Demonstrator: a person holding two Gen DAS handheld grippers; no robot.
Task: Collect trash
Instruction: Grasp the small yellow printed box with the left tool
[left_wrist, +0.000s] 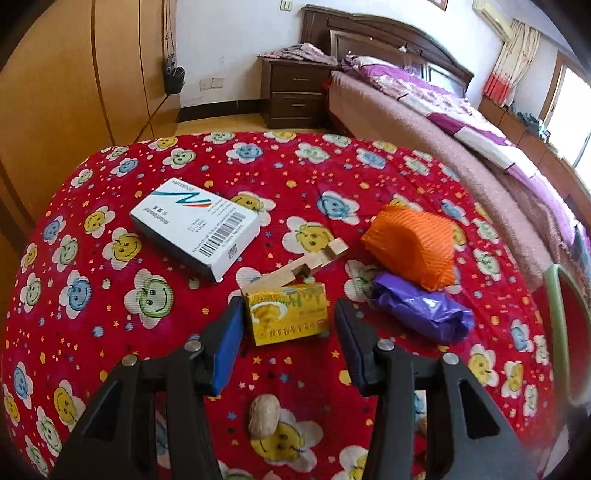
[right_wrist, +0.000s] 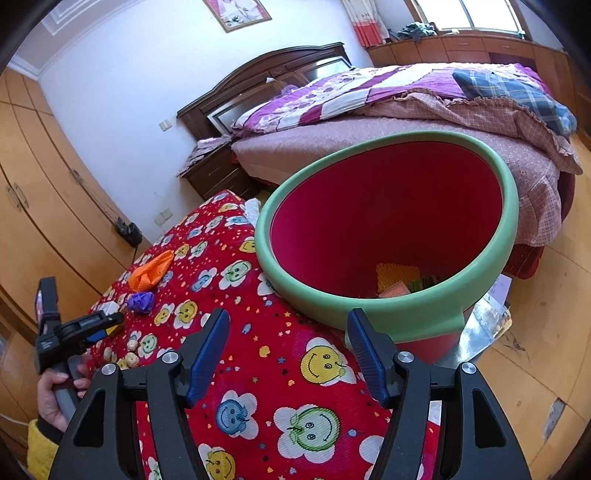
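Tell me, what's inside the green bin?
Inside the bin, near the bottom, lie a few bits of trash: a yellow ridged piece, something orange and something green. The near rim hides the rest of the bottom.
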